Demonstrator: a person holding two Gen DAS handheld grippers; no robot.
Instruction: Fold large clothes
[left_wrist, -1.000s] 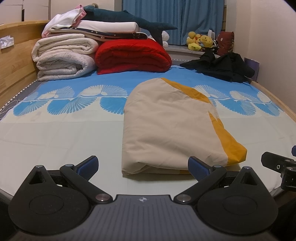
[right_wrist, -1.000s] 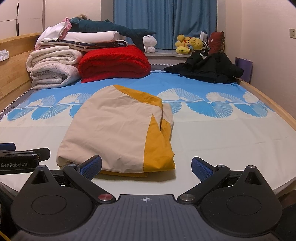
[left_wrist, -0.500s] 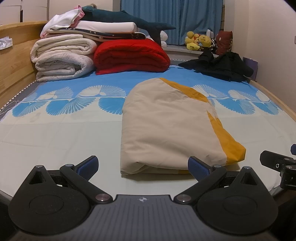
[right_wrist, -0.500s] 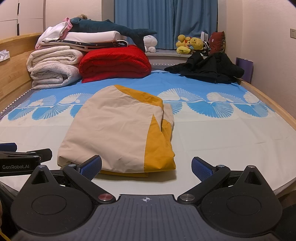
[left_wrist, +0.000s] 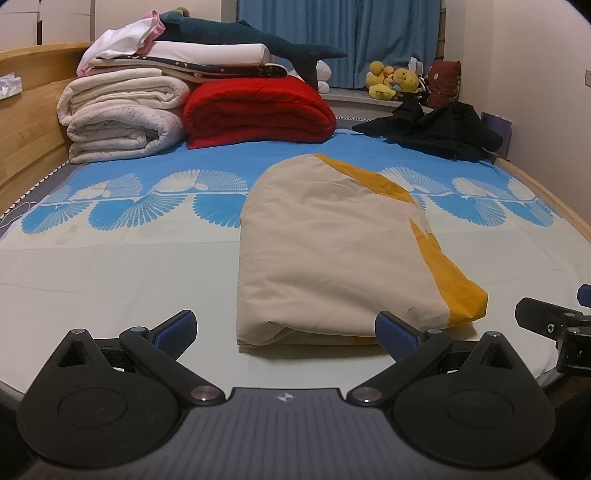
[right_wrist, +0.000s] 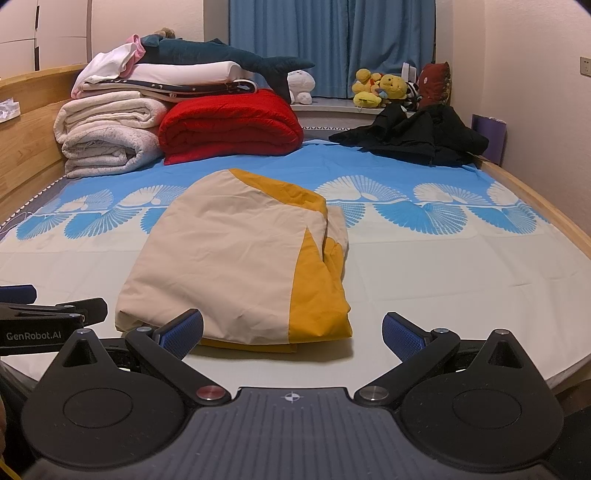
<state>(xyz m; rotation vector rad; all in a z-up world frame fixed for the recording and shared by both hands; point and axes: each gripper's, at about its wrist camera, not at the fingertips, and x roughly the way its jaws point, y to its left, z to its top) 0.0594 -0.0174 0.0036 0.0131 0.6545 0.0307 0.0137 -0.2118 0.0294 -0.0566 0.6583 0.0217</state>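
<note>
Folded beige-and-yellow garment (left_wrist: 332, 251) just beyond spread left hand-held gripper (left_wrist: 284, 328)

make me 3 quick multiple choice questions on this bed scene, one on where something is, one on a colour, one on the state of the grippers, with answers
1. Where does the black clothing lie?
A. at the far right of the bed
B. on top of the red quilt
C. on the floor

2. Which colours does the folded garment show?
A. green and white
B. beige and mustard yellow
C. all black

3. How do the left gripper and right gripper stand?
A. both shut on the garment
B. one open, one shut
C. both open, holding nothing

Answers:
1. A, it sits heaped by the right bed edge, apart from the red quilt.
2. B, a beige top panel with a yellow strip along its right side.
3. C, the blue fingertips stand wide apart in each wrist view, with no cloth between them.
</note>
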